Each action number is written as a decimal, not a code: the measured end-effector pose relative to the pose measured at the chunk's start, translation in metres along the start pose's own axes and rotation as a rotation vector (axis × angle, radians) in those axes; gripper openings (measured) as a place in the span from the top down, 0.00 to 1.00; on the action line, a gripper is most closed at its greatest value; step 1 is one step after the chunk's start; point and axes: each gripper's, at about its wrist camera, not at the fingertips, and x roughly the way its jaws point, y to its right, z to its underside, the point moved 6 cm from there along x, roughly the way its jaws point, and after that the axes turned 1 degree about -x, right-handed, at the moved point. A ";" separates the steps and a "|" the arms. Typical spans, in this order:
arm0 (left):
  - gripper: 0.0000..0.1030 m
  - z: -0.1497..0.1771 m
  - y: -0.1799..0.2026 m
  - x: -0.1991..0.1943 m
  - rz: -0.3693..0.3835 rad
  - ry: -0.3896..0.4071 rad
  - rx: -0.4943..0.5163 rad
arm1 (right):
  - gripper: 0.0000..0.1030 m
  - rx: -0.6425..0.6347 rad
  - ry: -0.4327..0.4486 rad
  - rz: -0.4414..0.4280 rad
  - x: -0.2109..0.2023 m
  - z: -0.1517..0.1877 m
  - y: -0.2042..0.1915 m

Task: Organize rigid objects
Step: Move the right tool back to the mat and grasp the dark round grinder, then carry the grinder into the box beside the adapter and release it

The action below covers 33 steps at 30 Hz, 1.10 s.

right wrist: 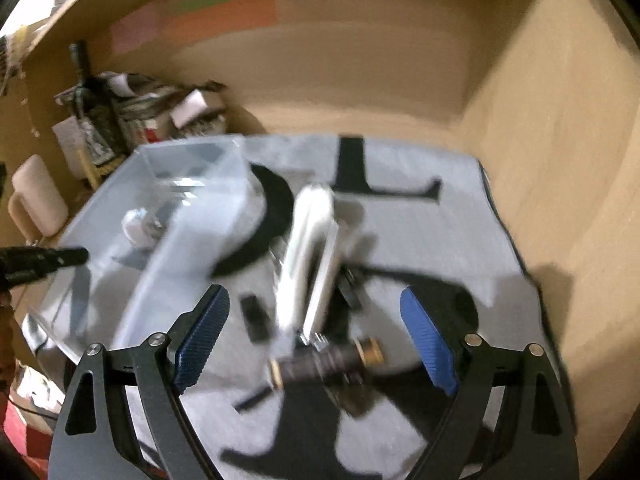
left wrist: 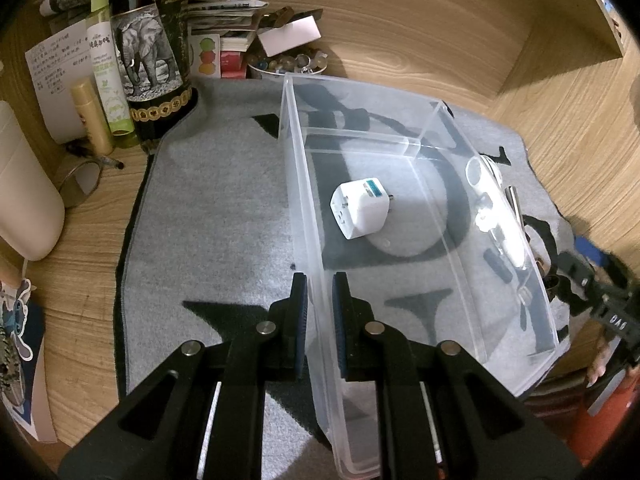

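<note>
The left tongs [left wrist: 319,316] were clenched on the near wall of the clear plastic bin [left wrist: 400,136], probably to steady it on the grey mat [left wrist: 216,216] covering the worktop — a white plug adapter [left wrist: 360,208] already lay inside. The right tongs [right wrist: 316,336] hung spread wide and empty over the loose pieces beside the bin — a white oblong gadget [right wrist: 308,256] and a dark brass-ended cylinder [right wrist: 328,360] — seemingly lining up the next pick.

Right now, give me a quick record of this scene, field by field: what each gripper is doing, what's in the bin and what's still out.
left gripper: shut on clear bin wall
right gripper: open, above loose items
in bin: white plug adapter
outside bin: white device, brass-tipped black cylinder
surface: grey mat
</note>
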 end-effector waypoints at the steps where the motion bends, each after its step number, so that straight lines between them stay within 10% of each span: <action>1: 0.88 0.000 0.000 0.000 -0.001 -0.001 0.001 | 0.17 0.013 -0.013 0.004 0.002 0.006 0.004; 11: 0.88 0.000 0.001 0.000 -0.012 -0.001 0.005 | 0.19 0.117 -0.096 0.008 0.010 0.049 0.035; 20: 0.88 0.000 0.001 0.000 -0.019 -0.002 0.007 | 0.71 0.121 -0.126 -0.042 0.016 0.056 0.035; 33: 0.88 0.001 0.000 0.001 -0.017 0.000 0.004 | 0.71 0.080 -0.045 -0.057 0.006 0.027 0.023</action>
